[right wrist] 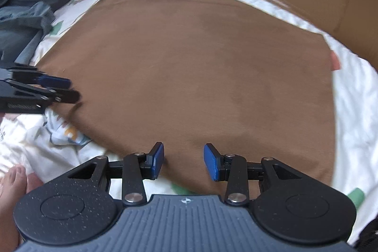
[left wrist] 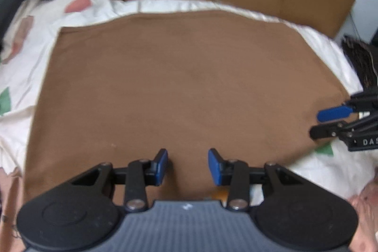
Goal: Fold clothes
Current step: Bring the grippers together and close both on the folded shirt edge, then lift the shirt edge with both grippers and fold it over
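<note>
At six o'clock over the brown garment [left wrist: 179, 86], my left hand-held gripper [left wrist: 187, 165] and right hand-held gripper [right wrist: 183, 161] gape half-wide, empty.

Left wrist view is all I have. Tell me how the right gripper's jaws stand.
Observer: The right gripper has its jaws apart over the near edge of the brown cloth, gripping nothing.
Operator: Report what lies by the cloth's near left corner.
Observer: Crumpled white printed fabric lies there on the bed, just nearer than the left gripper.
Operator: Check the bedsheet past the cloth's right edge.
Observer: A pink patch on the bedsheet sits right against that edge, partway along it.
</note>
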### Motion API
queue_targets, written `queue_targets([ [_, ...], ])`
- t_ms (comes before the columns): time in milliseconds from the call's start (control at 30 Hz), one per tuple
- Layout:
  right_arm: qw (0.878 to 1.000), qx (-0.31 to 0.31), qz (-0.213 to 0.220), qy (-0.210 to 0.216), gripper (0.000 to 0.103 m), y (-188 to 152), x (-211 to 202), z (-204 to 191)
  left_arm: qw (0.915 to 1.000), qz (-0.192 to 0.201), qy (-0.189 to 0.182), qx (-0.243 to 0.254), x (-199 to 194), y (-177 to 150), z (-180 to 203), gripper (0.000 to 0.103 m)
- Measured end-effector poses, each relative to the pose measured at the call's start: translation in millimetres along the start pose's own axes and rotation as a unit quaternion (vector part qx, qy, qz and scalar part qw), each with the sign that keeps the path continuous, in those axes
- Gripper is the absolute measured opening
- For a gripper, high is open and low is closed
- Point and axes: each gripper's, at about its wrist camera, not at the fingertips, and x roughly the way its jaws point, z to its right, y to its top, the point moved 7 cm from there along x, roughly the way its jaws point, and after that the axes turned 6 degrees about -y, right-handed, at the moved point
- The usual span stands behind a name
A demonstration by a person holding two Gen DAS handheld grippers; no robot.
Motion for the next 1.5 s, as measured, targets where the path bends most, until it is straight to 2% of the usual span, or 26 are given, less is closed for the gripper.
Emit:
queue_targets([
  [133,1.000,0.004,-0.024,0.000,0.044,-8.6,11.4,-6.6,0.9999,-0.009,0.003,0.005,2.2,-10.4,4.3,0.040],
  [233,1.000,0.022,-0.001,0.007,0.044,-2.0,2.3,-7.5,1.0000,-0.003,0.002,0.001,-3.2,-12.6,6.2,0.040],
  [333,1.000,0.008,0.019,0.018,0.044,8.3,-2.9,-20.0,0.9998,0.010,-0.014,-0.006,-7.4,-10.4,14.1,0.038],
  [467,0.999,-0.020,0.027,0.030,0.044,14.2,1.2,-40.7,0.9989,0.022,-0.038,0.015,-8.7,-8.1,33.6,0.029],
  [567,0.998,-0.039,0.029,0.040,0.041,15.2,6.3,-54.4,0.9980,0.022,-0.055,0.023,-6.7,-10.9,42.9,0.019],
  [667,0.997,-0.049,0.031,0.049,0.036,14.5,9.9,-62.7,0.9968,0.019,-0.070,0.032,-2.5,-14.0,50.2,0.017],
  [700,0.997,-0.052,0.030,0.050,0.035,13.7,11.4,-64.0,0.9964,0.020,-0.072,0.039,-1.5,-15.0,52.9,0.012],
  [733,0.997,-0.056,0.028,0.049,0.031,12.2,12.8,-64.8,0.9963,0.018,-0.072,0.042,1.0,-15.6,53.9,0.012],
  [867,0.996,-0.069,0.017,0.046,0.027,7.0,22.6,-68.1,0.9968,0.003,-0.065,0.046,16.3,-15.8,51.0,0.014],
  [1033,0.996,-0.078,0.019,0.041,0.025,4.3,21.5,-65.8,0.9973,0.006,-0.060,0.043,12.4,-14.2,41.1,0.014],
  [1167,0.997,-0.067,0.020,0.031,0.025,2.1,16.7,-54.7,0.9990,0.007,-0.043,0.011,3.9,-15.0,18.3,0.014],
  [1267,0.998,-0.051,0.020,0.020,0.026,0.4,12.5,-38.6,0.9998,0.010,-0.016,-0.010,-6.0,-17.0,-7.2,0.015],
  [1500,1.000,-0.003,0.012,-0.013,0.026,-11.0,5.8,5.0,0.9969,0.012,0.032,-0.070,-24.9,-30.4,-61.6,0.015],
])
